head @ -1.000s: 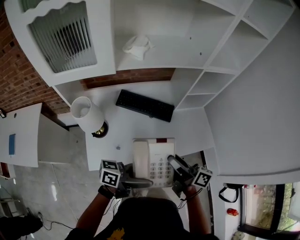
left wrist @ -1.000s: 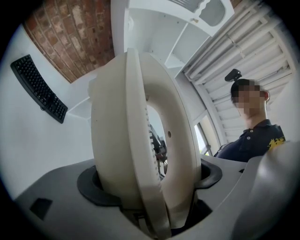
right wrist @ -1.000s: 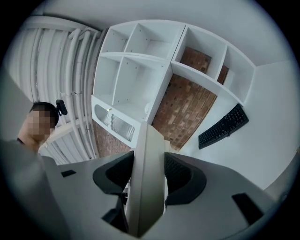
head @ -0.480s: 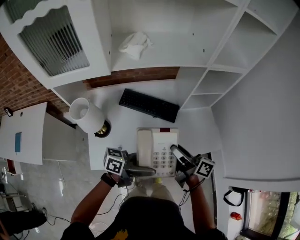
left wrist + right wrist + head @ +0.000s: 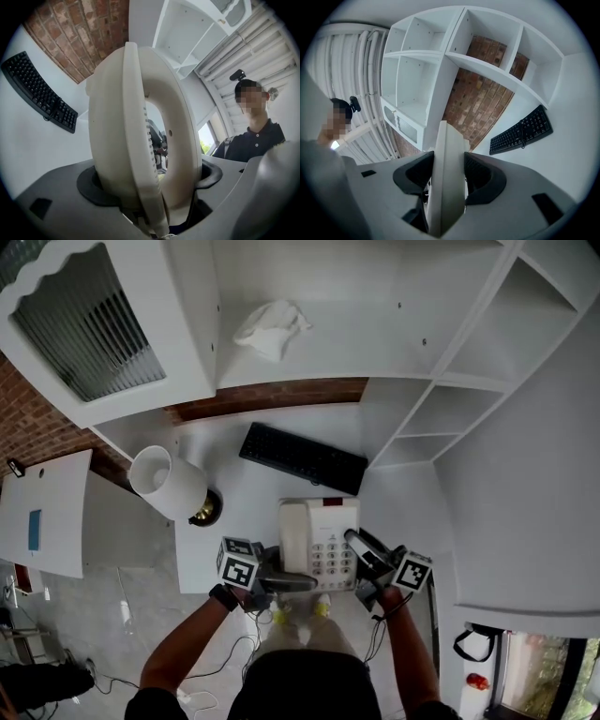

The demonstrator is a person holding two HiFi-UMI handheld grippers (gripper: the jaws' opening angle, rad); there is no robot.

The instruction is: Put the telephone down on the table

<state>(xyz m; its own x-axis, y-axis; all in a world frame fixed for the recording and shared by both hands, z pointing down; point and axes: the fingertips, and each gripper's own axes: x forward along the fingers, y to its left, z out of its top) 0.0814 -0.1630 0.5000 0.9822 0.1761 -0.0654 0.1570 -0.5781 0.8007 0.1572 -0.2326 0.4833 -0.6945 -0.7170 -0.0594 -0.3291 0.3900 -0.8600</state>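
A white desk telephone, handset on its left side, is held over the near part of the white table. My left gripper is shut on its handset side. In the left gripper view the handset fills the space between the jaws of that gripper. My right gripper is shut on the telephone's right edge. The right gripper view shows that thin edge clamped between the two dark pads of the gripper. I cannot tell whether the telephone's base touches the table.
A black keyboard lies just beyond the telephone. A lamp with a white shade stands at the table's left. White shelving rises behind and to the right, with a crumpled white cloth on a shelf. A person stands in the background.
Both grippers have carried the telephone away from the person's body, closer to the keyboard. The grips are unchanged.
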